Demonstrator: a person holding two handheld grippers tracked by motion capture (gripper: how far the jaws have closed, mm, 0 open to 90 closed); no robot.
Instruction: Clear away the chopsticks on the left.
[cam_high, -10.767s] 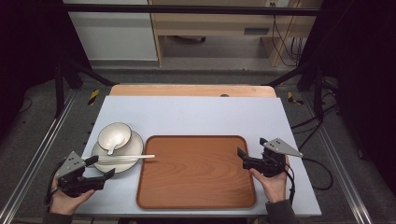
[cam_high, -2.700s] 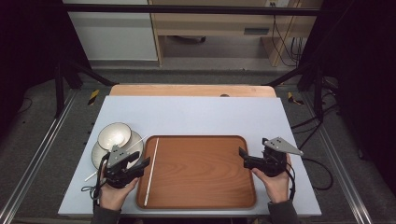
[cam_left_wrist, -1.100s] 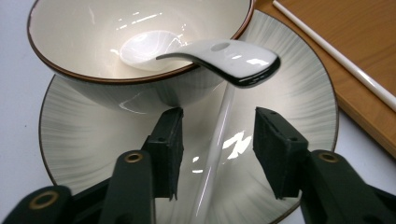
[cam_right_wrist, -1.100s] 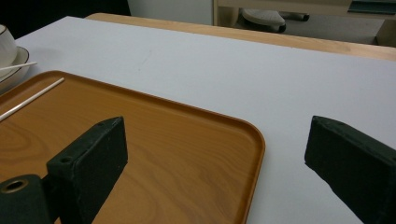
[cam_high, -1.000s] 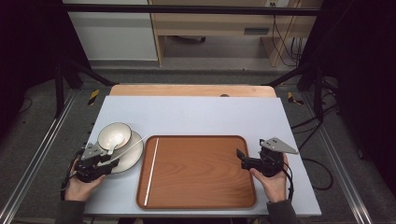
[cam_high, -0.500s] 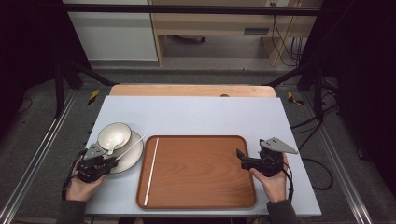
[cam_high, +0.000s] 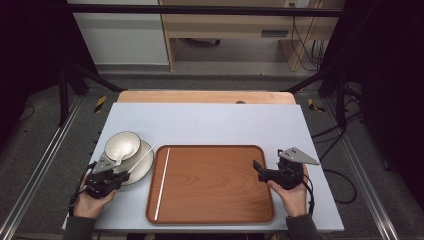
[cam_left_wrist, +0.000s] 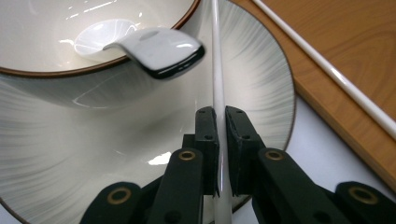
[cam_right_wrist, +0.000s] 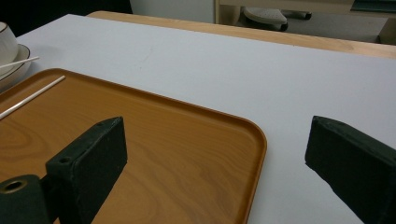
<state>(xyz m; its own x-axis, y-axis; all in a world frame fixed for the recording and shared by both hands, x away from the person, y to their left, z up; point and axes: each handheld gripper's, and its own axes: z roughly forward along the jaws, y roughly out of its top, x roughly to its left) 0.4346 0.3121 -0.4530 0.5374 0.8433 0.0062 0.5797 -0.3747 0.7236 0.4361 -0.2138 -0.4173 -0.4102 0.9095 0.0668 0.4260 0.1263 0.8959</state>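
Already we have one thin white chopstick lying lengthwise along the left edge of the wide brown wooden tray, which sits at the near middle of the pale grey table top. As we read it, that is half the job: the second thin white chopstick has yet to leave the grey-streaked round ceramic plate beside the tray's left rim, where it rests slanting across the plate next to the cream bowl with a brown rim and the glossy white ceramic spoon inside it. What is left, we judge, is to lift this second stick, carry it across to the tray and lay it beside the first. Our left gripper sits low at the plate's near edge, held level and pointing toward the tray, with the hand wrapped around its body at the table's front left corner. Its jaws have just been closing and now stand clamped on the second chopstick, the two black pads pressing it from either side near its lower end, as the left gripper view shows. Our right gripper hovers over the tray's right edge, pointing left across the wood, its jaws spread wide apart with nothing between them.
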